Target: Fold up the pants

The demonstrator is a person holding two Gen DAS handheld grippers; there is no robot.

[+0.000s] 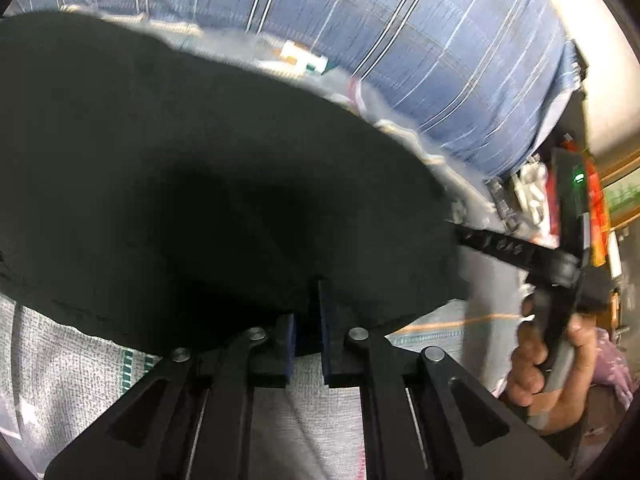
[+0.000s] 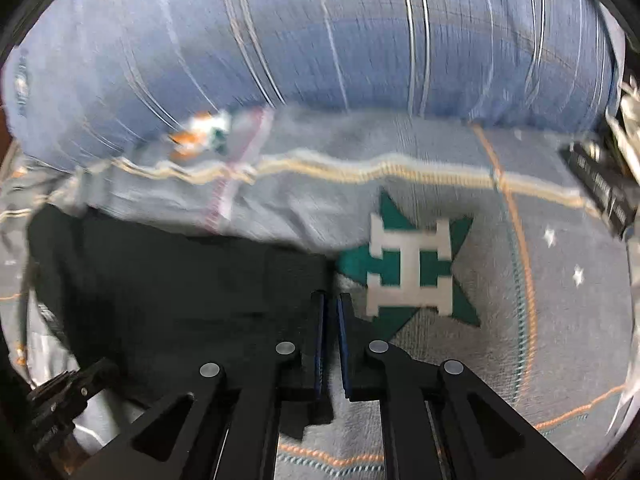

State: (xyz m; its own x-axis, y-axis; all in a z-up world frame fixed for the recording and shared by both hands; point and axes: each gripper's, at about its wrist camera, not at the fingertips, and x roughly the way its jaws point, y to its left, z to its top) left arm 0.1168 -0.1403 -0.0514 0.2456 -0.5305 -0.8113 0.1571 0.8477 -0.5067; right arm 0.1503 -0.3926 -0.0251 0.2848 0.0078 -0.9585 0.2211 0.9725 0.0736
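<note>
Dark pants (image 1: pixel 180 168) fill most of the left wrist view, held up off a grey patterned bedspread (image 1: pixel 52 360). My left gripper (image 1: pixel 308 320) is shut on their near edge. In the right wrist view the pants (image 2: pixel 160 280) spread to the left over the bedspread (image 2: pixel 560 320). My right gripper (image 2: pixel 331 320) is shut on their right edge. The right gripper also shows at the right of the left wrist view (image 1: pixel 468 236), pinching the cloth, with the hand holding it. The left gripper's body shows at the bottom left of the right wrist view (image 2: pixel 64 396).
A blue striped bolster pillow (image 2: pixel 320 40) lies along the far side; it also shows in the left wrist view (image 1: pixel 420 40). A green star with a white H (image 2: pixel 412 268) marks the bedspread. Cluttered items (image 1: pixel 592 192) stand at the far right.
</note>
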